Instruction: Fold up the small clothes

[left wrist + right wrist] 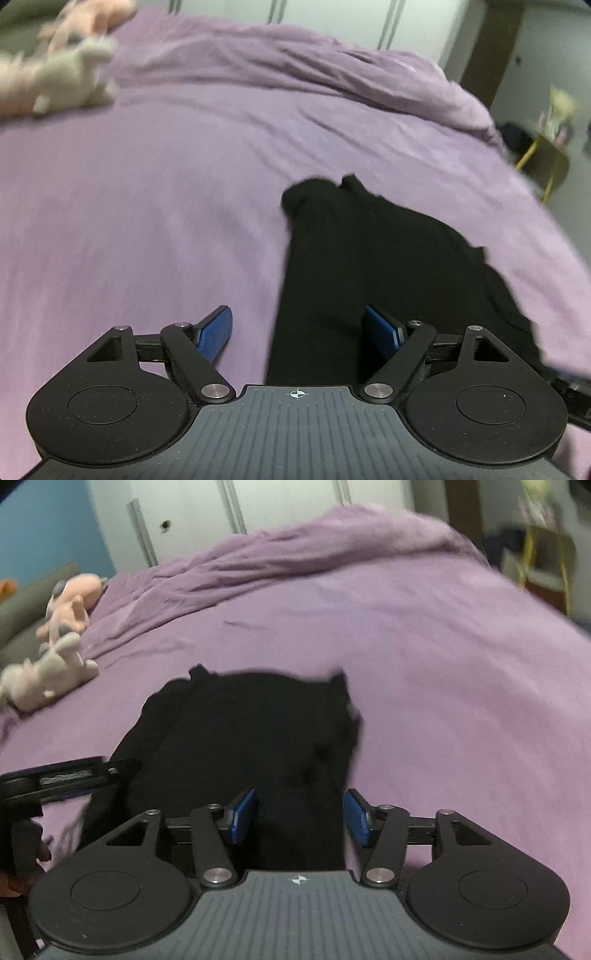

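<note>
A small black garment lies flattened on the purple bed cover. My left gripper hovers over its near left edge, open wide; the left blue pad is over bare sheet and the right one over black cloth. In the right wrist view the same black garment runs from mid-frame down between the blue pads of my right gripper. Those jaws stand apart, with cloth filling the gap between them and no visible pinch. The left gripper's body shows at the garment's left edge.
Two plush toys, a white one and a pink one, lie at the bed's left side. A bunched purple duvet runs along the far side. A yellow-legged stand sits off the bed to the right, with white cupboard doors behind.
</note>
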A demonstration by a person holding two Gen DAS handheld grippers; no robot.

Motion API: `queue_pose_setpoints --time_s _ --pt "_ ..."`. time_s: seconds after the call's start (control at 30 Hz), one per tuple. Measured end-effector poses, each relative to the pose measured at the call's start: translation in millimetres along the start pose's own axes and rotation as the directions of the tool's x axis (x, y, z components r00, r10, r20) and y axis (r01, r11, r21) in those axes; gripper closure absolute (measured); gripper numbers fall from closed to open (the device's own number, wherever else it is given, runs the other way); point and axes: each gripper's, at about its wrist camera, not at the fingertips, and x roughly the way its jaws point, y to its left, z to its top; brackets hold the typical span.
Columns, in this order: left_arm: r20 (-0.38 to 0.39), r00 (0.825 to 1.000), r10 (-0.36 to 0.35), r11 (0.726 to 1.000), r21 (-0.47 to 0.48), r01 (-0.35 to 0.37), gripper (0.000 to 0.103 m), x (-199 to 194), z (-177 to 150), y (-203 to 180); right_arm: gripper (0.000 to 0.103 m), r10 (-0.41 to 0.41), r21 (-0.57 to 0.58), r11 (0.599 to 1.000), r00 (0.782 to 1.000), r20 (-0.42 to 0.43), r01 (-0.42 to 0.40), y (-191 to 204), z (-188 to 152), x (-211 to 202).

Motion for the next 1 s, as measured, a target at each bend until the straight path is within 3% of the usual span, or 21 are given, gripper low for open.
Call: queue_pose_setpoints --time_s 0.07,0.17,0.3,0.33,0.37,0.4,0.47,0.53,0.57,0.6,0.63,0.67,0.7,0.73,0.77,0.8,0.87,1.0 --pt "-0.042 0.999 -0.025 0.998 -0.062 0.022 0.019 -17 -13 13 0.044 0.050 0.152 0.987 0.998 -0.024 -0.045 -26 -15 -17" --pt "-0.051 0.993 -0.107 0.989 -0.111 0.101 0.020 -34 -27 28 0.041 0.212 0.376 0.908 0.977 -0.028 -0.186 -62 -32 -24" --pt "-0.100 0.969 -0.224 0.960 -0.193 0.202 0.021 -25 -30 37 0.035 0.345 0.494 0.818 0.939 -0.012 -0.294 -79 -33 -10" --pt "-0.113 0.969 -0.219 0.960 -0.201 0.193 0.022 -22 -29 36 0.035 0.370 0.511 0.802 0.929 -0.018 -0.310 -80 -31 -4" --pt "-0.118 0.971 -0.208 0.962 -0.203 0.181 0.026 -21 -28 34 0.048 0.382 0.517 0.795 0.924 -0.020 -0.317 -78 -31 -1" --pt "-0.121 0.971 -0.206 0.963 -0.201 0.179 0.037 -21 -27 30 0.070 0.387 0.513 0.799 0.921 -0.039 -0.315 -75 -30 3" --pt "-0.148 0.962 -0.230 0.958 -0.207 0.197 0.057 -19 -23 27 0.084 0.392 0.488 0.822 0.914 -0.109 -0.294 -65 -29 11" --pt "-0.167 0.961 -0.222 0.960 -0.208 0.186 0.062 -20 -19 23 0.086 0.378 0.423 0.857 0.917 -0.129 -0.294 -56 -25 9" --pt "-0.176 0.962 -0.208 0.966 -0.194 0.173 0.073 -22 -17 21 0.087 0.439 0.450 0.821 0.893 -0.102 -0.352 -59 -25 5" --pt "-0.183 0.964 -0.192 0.970 -0.184 0.159 0.079 -26 -16 20 0.087 0.523 0.506 0.747 0.851 -0.048 -0.431 -65 -26 3" --pt "-0.186 0.965 -0.187 0.971 -0.185 0.153 0.080 -30 -14 19 0.087 0.588 0.553 0.672 0.809 0.007 -0.493 -72 -27 2" --pt "-0.183 0.961 -0.205 0.966 -0.195 0.169 0.083 -35 -13 20 0.087 0.623 0.575 0.627 0.781 0.034 -0.525 -78 -28 1" --pt "-0.178 0.954 -0.243 0.957 -0.202 0.206 0.083 -39 -13 21 0.087 0.602 0.559 0.660 0.798 0.008 -0.503 -79 -27 1" --pt "-0.177 0.947 -0.266 0.952 -0.203 0.230 0.083 -42 -14 22 0.087 0.553 0.527 0.723 0.831 -0.054 -0.447 -78 -26 2" --pt "-0.183 0.947 -0.263 0.954 -0.193 0.228 0.083 -42 -15 23 0.088 0.476 0.478 0.803 0.866 -0.154 -0.357 -76 -26 7" --pt "-0.198 0.954 -0.225 0.966 -0.175 0.192 0.084 -40 -17 23 0.089 0.406 0.416 0.863 0.884 -0.231 -0.287 -73 -28 11" --pt "-0.235 0.960 -0.151 0.982 -0.152 0.117 0.083 -36 -23 25 0.083 0.402 0.398 0.868 0.892 -0.207 -0.298 -71 -27 3" --pt "-0.234 0.964 -0.128 0.986 -0.134 0.099 0.077 -39 -27 23 0.068 0.248 0.291 0.935 0.960 -0.133 -0.201 -61 -17 -26"
